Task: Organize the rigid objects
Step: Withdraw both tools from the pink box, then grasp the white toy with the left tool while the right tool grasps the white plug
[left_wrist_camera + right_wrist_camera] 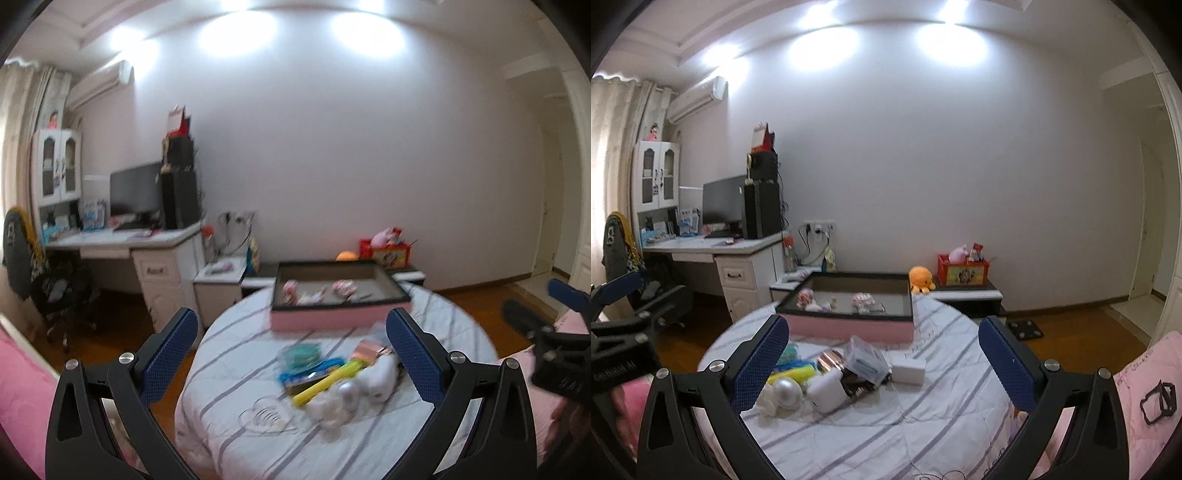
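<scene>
1. We hold the left gripper (291,350) and the right gripper (882,360) above the near side of the pile, each with its jaws spread wide and nothing between them. We judge this a ready stance for picking from the pile.
2. The pink box (849,328) sits on the striped bedcover (923,424), just beyond the pile. Its lid is off, so it likely serves as the place to sort things into.
3. Inside the box we count about three small pinkish items (809,299); blur keeps us from being surer.
4. In the pile, just on the near side of the box, we count:
   - one white rectangular block (908,370)
   - one rounded white case (827,391)
   - one clear plastic case (866,360)
   - one silvery ball (786,392)
   - one yellow stick (325,382)
   - one shiny copper piece (831,360)
   - one teal packet (301,356)
5. The pile is heaped and its pieces touch, so we judge the white block, lying at the pile's edge, the easiest first grasp.
6. Beyond the box, one orange plush (921,278) sits off the bed.
</scene>
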The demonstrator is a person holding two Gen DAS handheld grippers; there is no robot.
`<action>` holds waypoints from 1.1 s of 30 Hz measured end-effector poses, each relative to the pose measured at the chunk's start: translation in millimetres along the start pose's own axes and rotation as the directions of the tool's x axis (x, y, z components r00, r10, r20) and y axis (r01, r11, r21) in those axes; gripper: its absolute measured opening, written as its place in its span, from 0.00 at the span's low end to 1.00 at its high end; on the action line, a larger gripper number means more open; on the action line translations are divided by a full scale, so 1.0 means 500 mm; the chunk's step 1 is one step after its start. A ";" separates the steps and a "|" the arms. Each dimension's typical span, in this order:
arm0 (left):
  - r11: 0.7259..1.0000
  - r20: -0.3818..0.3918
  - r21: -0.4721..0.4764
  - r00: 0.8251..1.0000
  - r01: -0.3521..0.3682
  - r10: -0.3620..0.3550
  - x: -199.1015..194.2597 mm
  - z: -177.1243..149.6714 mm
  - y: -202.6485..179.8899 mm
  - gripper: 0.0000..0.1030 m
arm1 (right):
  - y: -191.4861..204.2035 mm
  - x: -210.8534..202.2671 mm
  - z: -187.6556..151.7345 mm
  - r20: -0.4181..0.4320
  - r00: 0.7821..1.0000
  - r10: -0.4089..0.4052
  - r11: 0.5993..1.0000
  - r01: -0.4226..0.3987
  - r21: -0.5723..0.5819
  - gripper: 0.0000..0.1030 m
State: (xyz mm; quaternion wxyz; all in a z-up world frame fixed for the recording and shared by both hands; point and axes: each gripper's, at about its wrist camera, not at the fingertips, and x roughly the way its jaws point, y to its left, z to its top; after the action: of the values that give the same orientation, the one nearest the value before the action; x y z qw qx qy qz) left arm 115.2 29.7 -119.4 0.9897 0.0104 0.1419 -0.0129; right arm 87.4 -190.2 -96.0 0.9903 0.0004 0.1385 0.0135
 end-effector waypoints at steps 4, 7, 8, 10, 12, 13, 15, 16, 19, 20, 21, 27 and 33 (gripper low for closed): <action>0.998 -0.117 -0.032 0.992 -0.052 0.048 0.068 -0.045 0.047 1.00 | -0.014 0.057 -0.039 -0.094 0.996 -0.008 1.000 0.009 0.010 1.00; 0.998 -0.187 -0.058 0.982 -0.039 0.027 0.111 -0.077 0.063 1.00 | -0.018 0.108 -0.072 -0.177 0.984 0.009 1.000 -0.005 0.026 1.00; 0.998 -0.201 -0.063 0.980 -0.022 0.009 0.121 -0.086 0.063 1.00 | -0.018 0.120 -0.080 -0.197 0.980 0.008 1.000 -0.003 0.025 1.00; 0.998 -0.243 -0.057 0.969 0.021 -0.034 0.148 -0.105 0.048 1.00 | -0.020 0.148 -0.100 -0.238 0.971 0.006 1.000 -0.002 0.019 1.00; 0.999 -0.280 -0.015 0.958 0.052 -0.054 0.175 -0.126 0.018 1.00 | -0.025 0.167 -0.114 -0.267 0.964 0.010 1.000 -0.004 0.022 1.00; 0.998 -0.291 0.006 0.955 0.063 -0.059 0.182 -0.135 0.004 1.00 | -0.028 0.172 -0.119 -0.275 0.961 0.012 1.000 -0.006 0.024 1.00; 0.995 -0.323 0.043 0.944 0.087 -0.069 0.204 -0.155 -0.026 1.00 | -0.033 0.183 -0.127 -0.289 0.957 0.006 1.000 0.000 0.021 1.00; 0.993 -0.339 0.051 0.937 0.104 -0.080 0.220 -0.166 -0.039 1.00 | -0.037 0.190 -0.131 -0.300 0.954 0.001 1.000 0.005 0.019 1.00; 0.991 -0.378 0.046 0.921 0.126 -0.100 0.251 -0.185 -0.056 1.00 | -0.048 0.203 -0.139 -0.319 0.948 -0.007 1.000 0.016 0.025 1.00; 0.990 -0.390 0.039 0.915 0.133 -0.108 0.260 -0.190 -0.059 1.00 | -0.053 0.207 -0.142 -0.327 0.945 -0.009 0.999 0.020 0.028 1.00; 0.990 -0.404 0.032 0.907 0.140 -0.115 0.268 -0.195 -0.059 0.97 | -0.056 0.209 -0.143 -0.331 0.944 -0.010 0.999 0.021 0.030 1.00; 0.975 -0.436 -0.037 0.875 0.218 -0.212 0.293 -0.204 -0.071 0.71 | -0.069 0.226 -0.154 -0.354 0.935 -0.012 0.999 0.028 0.039 1.00; 0.970 -0.440 -0.013 0.870 0.241 -0.222 0.299 -0.209 -0.091 0.62 | -0.058 0.244 -0.160 -0.376 0.926 0.009 0.999 0.005 0.036 1.00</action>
State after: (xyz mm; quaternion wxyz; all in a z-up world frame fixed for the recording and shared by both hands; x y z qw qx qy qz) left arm 227.7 -16.6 -262.5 0.9232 0.0171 0.3606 -0.1316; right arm 183.4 -216.3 -206.7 0.9452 0.0157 0.3260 0.0118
